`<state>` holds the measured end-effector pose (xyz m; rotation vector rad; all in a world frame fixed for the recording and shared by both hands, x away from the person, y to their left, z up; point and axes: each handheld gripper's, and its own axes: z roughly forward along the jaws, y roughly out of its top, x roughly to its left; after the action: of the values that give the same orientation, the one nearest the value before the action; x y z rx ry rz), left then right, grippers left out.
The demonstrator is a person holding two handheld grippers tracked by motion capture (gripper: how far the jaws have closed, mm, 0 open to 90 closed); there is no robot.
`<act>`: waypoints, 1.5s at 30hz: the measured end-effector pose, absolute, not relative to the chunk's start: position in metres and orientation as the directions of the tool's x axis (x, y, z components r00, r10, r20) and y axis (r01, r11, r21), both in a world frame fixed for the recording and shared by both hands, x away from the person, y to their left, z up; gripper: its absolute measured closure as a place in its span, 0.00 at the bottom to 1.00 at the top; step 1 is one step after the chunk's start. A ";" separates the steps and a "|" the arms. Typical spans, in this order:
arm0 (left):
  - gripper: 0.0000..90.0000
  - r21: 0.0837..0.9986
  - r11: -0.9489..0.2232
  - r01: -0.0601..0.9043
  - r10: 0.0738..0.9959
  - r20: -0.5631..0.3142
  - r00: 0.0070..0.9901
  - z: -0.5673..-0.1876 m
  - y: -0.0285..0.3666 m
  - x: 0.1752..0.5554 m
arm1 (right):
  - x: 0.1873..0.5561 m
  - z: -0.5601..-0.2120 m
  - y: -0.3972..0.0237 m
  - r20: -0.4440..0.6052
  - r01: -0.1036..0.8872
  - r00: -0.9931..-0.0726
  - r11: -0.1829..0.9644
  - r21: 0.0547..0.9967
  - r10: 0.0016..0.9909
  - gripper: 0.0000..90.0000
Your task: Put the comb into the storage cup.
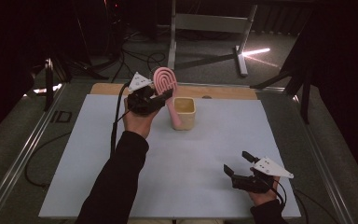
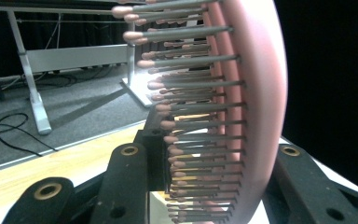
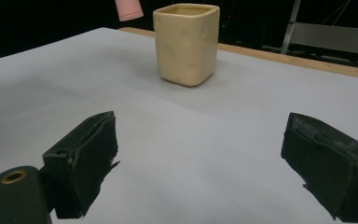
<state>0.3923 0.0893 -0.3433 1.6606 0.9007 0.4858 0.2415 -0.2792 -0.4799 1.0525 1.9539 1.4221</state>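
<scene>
high view: the left gripper (image 1: 161, 97) clenches a pink hairbrush (image 1: 167, 91), handle slanting down just in front of the cream cup (image 1: 184, 112); lift, then centre the handle over the mouth before lowering. left gripper view: jaws pinch the bristled head (image 2: 223, 116), though the contact looks blurred. right gripper view: the right gripper (image 3: 200, 163) rests released, well apart from the cup.

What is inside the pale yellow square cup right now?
Nothing shows in the pale yellow square cup; its visible inner wall looks bare, its bottom is hidden. The pink bristled hairbrush, in the left claw, hangs outside it.
</scene>
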 end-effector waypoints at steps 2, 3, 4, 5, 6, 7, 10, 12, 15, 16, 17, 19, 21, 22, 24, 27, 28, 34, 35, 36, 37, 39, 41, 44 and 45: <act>0.71 0.949 -0.079 0.304 0.776 -0.133 0.617 -0.342 0.088 0.393 | 0.241 -0.480 -0.279 0.045 0.294 -0.576 0.155 0.943 0.816 0.12; 0.71 0.950 -0.079 0.302 0.777 -0.131 0.616 -0.342 0.088 0.394 | 0.241 -0.480 -0.279 0.046 0.294 -0.576 0.155 0.943 0.816 0.12; 0.71 0.950 -0.080 0.302 0.778 -0.130 0.615 -0.341 0.088 0.394 | 0.241 -0.480 -0.279 0.046 0.294 -0.576 0.155 0.943 0.816 0.12; 0.71 0.950 -0.079 0.301 0.779 -0.130 0.614 -0.340 0.087 0.395 | 0.241 -0.480 -0.279 0.045 0.294 -0.576 0.155 0.943 0.816 0.12; 0.71 0.950 -0.078 0.302 0.780 -0.130 0.612 -0.340 0.087 0.396 | 0.241 -0.480 -0.279 0.045 0.294 -0.575 0.155 0.943 0.817 0.12; 0.71 0.950 -0.081 0.300 0.781 -0.127 0.611 -0.339 0.086 0.396 | 0.241 -0.480 -0.279 0.045 0.293 -0.575 0.154 0.944 0.817 0.12; 0.71 0.953 -0.077 0.294 0.783 -0.125 0.610 -0.336 0.084 0.397 | 0.242 -0.480 -0.279 0.047 0.294 -0.575 0.153 0.943 0.817 0.12; 0.71 0.954 -0.077 0.288 0.784 -0.121 0.609 -0.334 0.082 0.398 | 0.242 -0.480 -0.279 0.047 0.296 -0.575 0.154 0.943 0.817 0.12; 0.71 0.956 -0.080 0.283 0.786 -0.114 0.607 -0.330 0.080 0.400 | 0.241 -0.480 -0.279 0.048 0.294 -0.576 0.152 0.944 0.816 0.12; 0.71 0.955 -0.082 0.284 0.786 -0.113 0.608 -0.329 0.079 0.400 | 0.241 -0.480 -0.279 0.048 0.294 -0.577 0.152 0.944 0.815 0.12; 0.71 0.956 -0.080 0.282 0.787 -0.113 0.607 -0.328 0.079 0.401 | 0.241 -0.480 -0.279 0.048 0.294 -0.578 0.153 0.943 0.815 0.12; 0.71 0.958 -0.074 0.278 0.788 -0.115 0.605 -0.326 0.077 0.402 | 0.241 -0.480 -0.278 0.048 0.297 -0.578 0.155 0.942 0.815 0.12; 0.71 0.958 -0.069 0.277 0.788 -0.118 0.604 -0.325 0.076 0.403 | 0.241 -0.480 -0.278 0.047 0.295 -0.580 0.156 0.943 0.813 0.12; 0.71 0.958 -0.069 0.277 0.789 -0.118 0.603 -0.325 0.075 0.404 | 0.241 -0.480 -0.277 0.049 0.295 -0.582 0.155 0.943 0.811 0.12; 0.71 0.958 -0.071 0.279 0.792 -0.116 0.600 -0.324 0.074 0.405 | 0.241 -0.480 -0.277 0.049 0.294 -0.581 0.154 0.943 0.812 0.12; 0.71 0.957 -0.073 0.280 0.796 -0.113 0.595 -0.324 0.072 0.407 | 0.241 -0.480 -0.277 0.051 0.294 -0.579 0.150 0.944 0.814 0.12; 0.71 0.958 -0.071 0.278 0.797 -0.113 0.594 -0.323 0.071 0.409 | 0.241 -0.480 -0.278 0.053 0.294 -0.577 0.147 0.944 0.815 0.12; 0.71 0.960 -0.078 0.268 0.802 -0.099 0.589 -0.319 0.065 0.413 | 0.241 -0.479 -0.279 0.057 0.294 -0.578 0.143 0.945 0.814 0.12; 0.71 0.960 -0.073 0.269 0.801 -0.104 0.589 -0.319 0.064 0.413 | 0.240 -0.479 -0.279 0.057 0.294 -0.578 0.143 0.945 0.814 0.12; 0.71 0.960 -0.075 0.269 0.802 -0.103 0.588 -0.318 0.063 0.414 | 0.240 -0.479 -0.279 0.058 0.294 -0.577 0.141 0.945 0.814 0.12; 0.71 0.961 -0.077 0.267 0.804 -0.099 0.586 -0.319 0.062 0.415 | 0.240 -0.479 -0.279 0.059 0.294 -0.577 0.140 0.946 0.815 0.12; 0.71 0.961 -0.082 0.264 0.809 -0.091 0.581 -0.319 0.061 0.417 | 0.240 -0.479 -0.279 0.061 0.293 -0.575 0.136 0.946 0.816 0.12; 0.71 0.963 -0.085 0.256 0.810 -0.083 0.580 -0.319 0.059 0.418 | 0.240 -0.479 -0.279 0.060 0.293 -0.576 0.137 0.946 0.815 0.12; 0.71 0.963 -0.085 0.256 0.812 -0.082 0.578 -0.319 0.058 0.420 | 0.240 -0.479 -0.279 0.060 0.294 -0.574 0.137 0.946 0.816 0.12; 0.71 0.963 -0.083 0.257 0.813 -0.084 0.576 -0.319 0.057 0.421 | 0.240 -0.479 -0.280 0.060 0.294 -0.574 0.136 0.946 0.817 0.12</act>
<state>0.4211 0.0571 -0.3191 1.6341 0.9132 0.5903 0.2404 -0.2795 -0.4788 1.0627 1.9417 1.4425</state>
